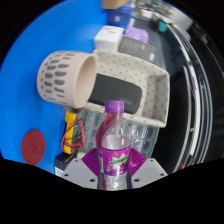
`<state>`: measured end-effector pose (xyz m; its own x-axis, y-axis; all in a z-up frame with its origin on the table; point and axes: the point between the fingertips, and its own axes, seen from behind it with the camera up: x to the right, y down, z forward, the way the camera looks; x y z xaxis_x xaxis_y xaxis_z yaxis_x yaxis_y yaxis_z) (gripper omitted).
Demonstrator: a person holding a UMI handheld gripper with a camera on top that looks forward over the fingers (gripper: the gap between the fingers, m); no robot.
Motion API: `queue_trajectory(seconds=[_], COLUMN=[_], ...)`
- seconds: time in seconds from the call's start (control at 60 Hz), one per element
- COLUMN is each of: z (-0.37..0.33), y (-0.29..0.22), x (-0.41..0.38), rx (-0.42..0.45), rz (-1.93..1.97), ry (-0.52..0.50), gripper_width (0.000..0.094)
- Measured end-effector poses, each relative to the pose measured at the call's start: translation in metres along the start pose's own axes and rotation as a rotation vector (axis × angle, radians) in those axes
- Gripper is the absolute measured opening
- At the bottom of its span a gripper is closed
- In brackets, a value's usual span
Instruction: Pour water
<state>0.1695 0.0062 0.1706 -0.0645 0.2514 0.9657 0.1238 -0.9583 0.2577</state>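
You are holding a clear bottle (116,150) with a purple cap and purple label between the fingers of your hand-held gripper (116,170); both pink pads (93,160) are pressing on its sides, so the grip is closed on it. The bottle is standing upright just ahead of you, over the blue tabletop (25,75). Beyond it, a beige patterned mug (68,77) is lying tilted, its mouth facing a speckled grey box (135,85) right beside it. A yellow-and-red item (70,135) is sitting left of the bottle, and a red disc (34,146) is lying farther left. You cannot tell what the mug or the box hold.
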Motion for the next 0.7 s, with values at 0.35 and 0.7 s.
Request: queue_trajectory(seconds=[0.35,0.7], z=[0.009,-0.006], y=[-0.034,-0.013], x=[0.001,0.023], rx=[0.067,0.015], rz=[-0.385,0.200], ry=[0.051,0.019], gripper_width=[0.0333,0.0333])
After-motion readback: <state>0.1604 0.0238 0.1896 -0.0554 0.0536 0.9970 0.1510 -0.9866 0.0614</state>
